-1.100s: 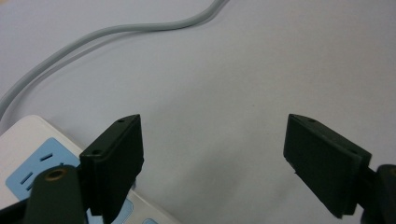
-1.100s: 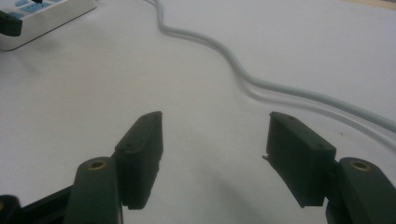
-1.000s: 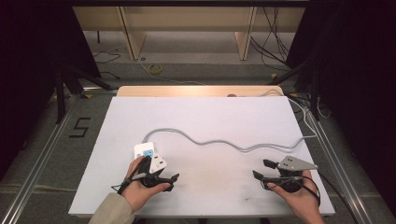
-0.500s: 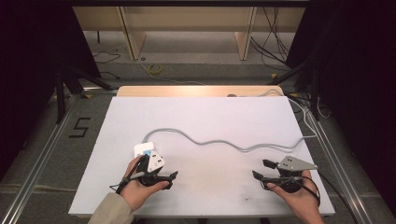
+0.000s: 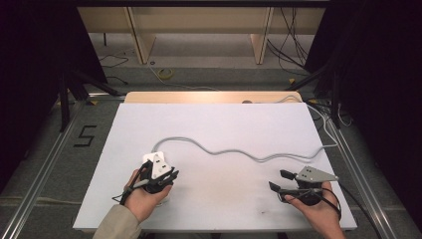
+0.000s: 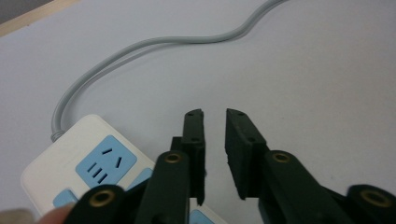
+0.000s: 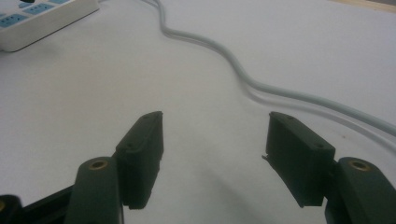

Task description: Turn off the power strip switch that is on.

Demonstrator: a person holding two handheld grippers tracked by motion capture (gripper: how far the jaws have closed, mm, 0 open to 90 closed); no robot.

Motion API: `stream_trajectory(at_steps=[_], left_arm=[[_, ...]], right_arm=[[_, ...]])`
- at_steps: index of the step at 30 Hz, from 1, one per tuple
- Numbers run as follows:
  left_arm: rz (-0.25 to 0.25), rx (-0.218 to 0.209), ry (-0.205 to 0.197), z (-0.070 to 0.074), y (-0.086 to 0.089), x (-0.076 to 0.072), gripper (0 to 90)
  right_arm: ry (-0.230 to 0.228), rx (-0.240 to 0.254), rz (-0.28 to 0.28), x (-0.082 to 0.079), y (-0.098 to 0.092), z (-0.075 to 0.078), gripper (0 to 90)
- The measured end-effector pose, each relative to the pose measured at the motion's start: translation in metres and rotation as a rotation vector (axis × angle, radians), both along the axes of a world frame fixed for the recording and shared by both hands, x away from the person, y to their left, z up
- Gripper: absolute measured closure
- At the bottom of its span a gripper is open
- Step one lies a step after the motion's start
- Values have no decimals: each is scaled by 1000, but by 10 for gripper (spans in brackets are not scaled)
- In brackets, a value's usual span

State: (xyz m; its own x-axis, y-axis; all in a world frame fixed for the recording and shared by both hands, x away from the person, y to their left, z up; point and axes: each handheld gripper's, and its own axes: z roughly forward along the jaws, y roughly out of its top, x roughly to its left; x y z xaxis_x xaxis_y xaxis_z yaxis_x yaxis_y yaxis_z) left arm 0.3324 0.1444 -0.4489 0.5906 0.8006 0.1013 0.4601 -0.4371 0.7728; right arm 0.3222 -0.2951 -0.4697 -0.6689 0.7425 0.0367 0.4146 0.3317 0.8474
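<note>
Evidently the left tool [image 5: 166, 175] has been brought over the white plastic power strip with blue sockets [image 6: 88, 163] — jaws narrowly parted, nothing gripped; the right tool [image 5: 278, 180] is held wide apart on the white surface [image 5: 224, 124], near the grey cable [image 5: 239, 152] — a grasp seems imminent

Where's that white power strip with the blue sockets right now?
The power strip lies on the white table at its near left, just under the left gripper; its grey cord snakes off toward the right edge.
</note>
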Motion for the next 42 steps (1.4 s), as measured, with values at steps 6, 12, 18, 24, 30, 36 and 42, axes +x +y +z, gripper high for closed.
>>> stream_trajectory(at_steps=[6,12,18,24,30,36,42], left_arm=[[3,3,23,3,2,0,895],[7,8,33,5,3,0,896],[22,9,44,7,4,0,896],[38,14,59,9,8,1,897],[53,12,60,11,11,2,897],[67,15,62,12,13,3,898],[76,18,64,14,15,3,897]], right_arm=[[1,0,0,0,0,0,377],[1,0,0,0,0,0,377],[1,1,0,0,0,0,377],[0,4,0,0,0,0,377],[1,1,-1,0,0,0,377],[1,3,-1,0,0,0,376],[0,3,-2,0,0,0,376]])
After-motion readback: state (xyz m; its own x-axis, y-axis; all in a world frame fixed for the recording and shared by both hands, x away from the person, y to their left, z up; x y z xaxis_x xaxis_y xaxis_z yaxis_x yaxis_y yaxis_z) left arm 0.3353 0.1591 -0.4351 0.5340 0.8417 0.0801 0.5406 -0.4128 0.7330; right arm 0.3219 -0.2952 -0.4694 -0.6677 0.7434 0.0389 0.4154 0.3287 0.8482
